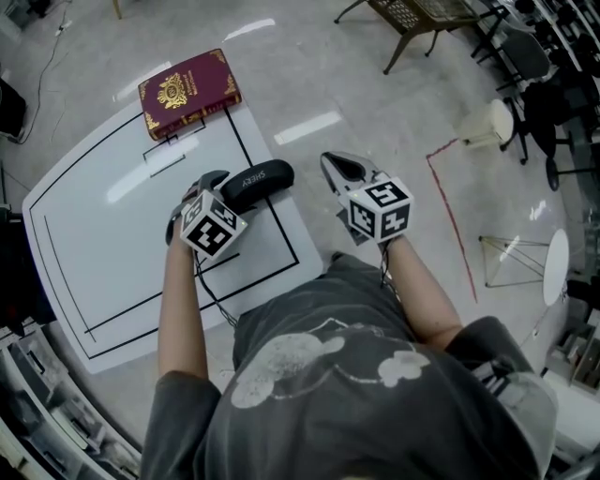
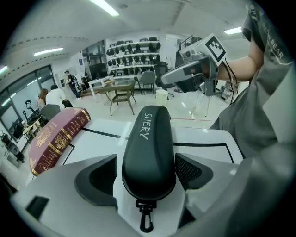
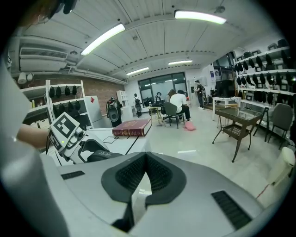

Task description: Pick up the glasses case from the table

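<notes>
A black glasses case printed SHERY lies lengthways between the jaws of my left gripper, at the right edge of the white table. In the left gripper view the case fills the gap, and my left gripper is shut on it, both pads against its sides. Whether the case is off the table I cannot tell. My right gripper hovers over the floor just right of the table, shut with nothing in it; its pads meet.
A dark red book with gold trim lies at the table's far corner. Black lines mark out the tabletop. On the floor to the right are a red tape line, a pale bin and a metal-framed table.
</notes>
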Demonstrator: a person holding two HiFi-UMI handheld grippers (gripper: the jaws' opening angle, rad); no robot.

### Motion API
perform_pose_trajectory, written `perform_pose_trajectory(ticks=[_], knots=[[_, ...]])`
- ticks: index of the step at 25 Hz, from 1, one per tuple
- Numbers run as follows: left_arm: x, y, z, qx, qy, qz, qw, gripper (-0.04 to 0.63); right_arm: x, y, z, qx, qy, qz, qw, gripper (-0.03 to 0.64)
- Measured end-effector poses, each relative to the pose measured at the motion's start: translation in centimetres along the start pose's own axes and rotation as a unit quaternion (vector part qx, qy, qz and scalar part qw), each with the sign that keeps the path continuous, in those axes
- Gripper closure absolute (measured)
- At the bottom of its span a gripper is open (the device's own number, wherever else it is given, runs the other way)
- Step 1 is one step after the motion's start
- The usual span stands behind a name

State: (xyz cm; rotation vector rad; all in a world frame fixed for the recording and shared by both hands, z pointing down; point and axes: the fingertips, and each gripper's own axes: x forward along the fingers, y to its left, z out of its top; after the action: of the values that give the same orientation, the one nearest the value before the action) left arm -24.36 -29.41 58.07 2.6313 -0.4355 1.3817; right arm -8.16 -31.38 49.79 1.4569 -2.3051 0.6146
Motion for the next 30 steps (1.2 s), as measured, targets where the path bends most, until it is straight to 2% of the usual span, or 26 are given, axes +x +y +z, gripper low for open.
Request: perform_pose_trajectory(ticks=[3, 5, 10, 13, 19, 25, 28, 30], knots=[[0.4, 0.0, 0.0, -0.004, 0.000, -0.002, 1.0000, 0.216, -0.3, -0.2, -0.2, 0.000, 0.002, 0.000, 1.000, 0.617], [0.4, -0.2, 0.2, -0.004, -0.002, -0.005, 1.0000, 0.254, -0.6, -0.5, -0.3, 0.001, 0.002, -0.002, 1.000, 0.617], [0.3, -0.3, 0.3, -0.004, 0.000, 0.000, 1.0000, 0.265, -0.9, -1.1, 0.0, -0.003, -0.003, -0.002, 1.000, 0.617], [-0.2, -0.4, 0.9, -0.008, -0.013, 0.016, 0.9997, 0.270, -1.2, -1.1, 0.3, -0.005, -0.009, 0.004, 1.000, 0.617], [-2.3, -0.6, 2.8, -0.050, -0.050, 0.067, 0.9953, 0.272, -1.9, -1.3, 0.8, -0.015, -0.018, 0.032, 0.999, 0.617], [-5.6, -1.4, 4.2, -0.120, -0.083, 0.148, 0.9782, 0.272, -2.7, -1.7, 1.2, -0.022, -0.028, 0.079, 0.996, 0.617], [-7.1, -2.4, 4.4, -0.151, -0.090, 0.189, 0.9662, 0.272, -3.3, -1.8, 1.5, -0.021, -0.032, 0.108, 0.993, 0.617], [-8.1, -3.3, 4.4, -0.181, -0.095, 0.214, 0.9552, 0.272, -3.8, -1.8, 1.8, -0.027, -0.037, 0.129, 0.991, 0.617]])
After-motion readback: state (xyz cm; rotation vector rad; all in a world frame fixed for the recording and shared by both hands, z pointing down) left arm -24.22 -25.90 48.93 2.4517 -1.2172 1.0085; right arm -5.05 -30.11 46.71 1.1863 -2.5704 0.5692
